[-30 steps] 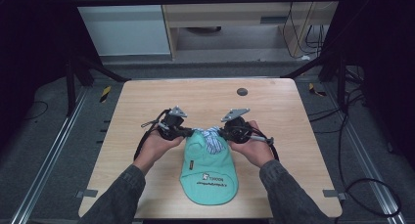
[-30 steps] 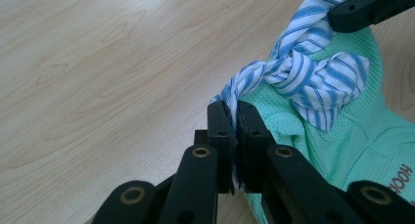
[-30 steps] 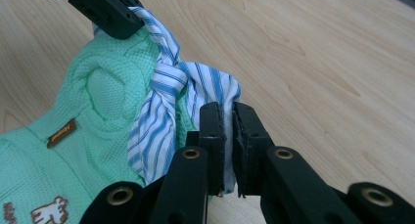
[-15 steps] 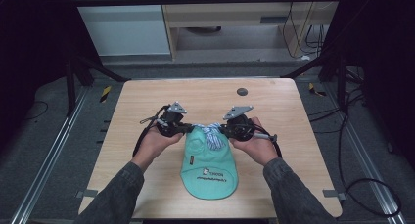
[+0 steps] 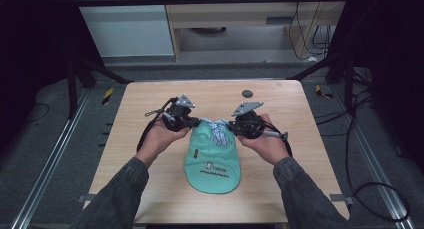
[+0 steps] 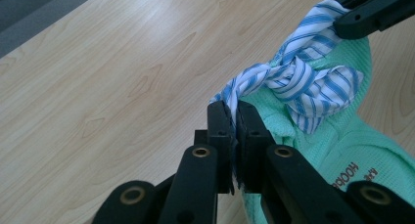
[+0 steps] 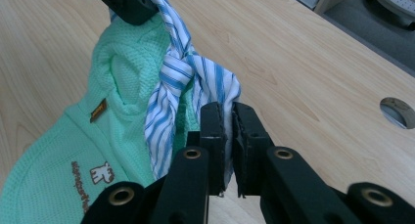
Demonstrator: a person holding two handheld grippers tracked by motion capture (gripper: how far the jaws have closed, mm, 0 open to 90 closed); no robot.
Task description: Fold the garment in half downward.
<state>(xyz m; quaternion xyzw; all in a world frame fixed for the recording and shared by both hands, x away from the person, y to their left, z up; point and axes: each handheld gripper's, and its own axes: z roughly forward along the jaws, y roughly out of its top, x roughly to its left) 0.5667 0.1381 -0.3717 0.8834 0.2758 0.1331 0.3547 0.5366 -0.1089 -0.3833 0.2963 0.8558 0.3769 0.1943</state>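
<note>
A mint-green knitted garment [image 5: 212, 164] with a small printed logo lies on the wooden table [image 5: 145, 104], its lower part flat and its top raised. A blue-and-white striped tie [image 5: 218, 131] is knotted at its top edge. My left gripper [image 5: 198, 123] is shut on the tie's left end [image 6: 230, 94], the cloth pinched between its pads [image 6: 234, 111]. My right gripper [image 5: 228, 128] is shut on the tie's right end [image 7: 220, 89], which runs down between its pads [image 7: 228, 111]. The knot [image 7: 177, 67] hangs between the two grippers, and both strands look taut.
A round dark grommet hole [image 5: 247, 93] sits in the tabletop beyond the right gripper, seen too as a hole [image 7: 397, 111] near the edge. Bare wood lies left of and behind the garment. Black frame legs and cables stand on the floor around the table.
Both hands have risen a little with the striped ends in their grip. The garment's top edge has come up with them, while its lower part stays on the table.
</note>
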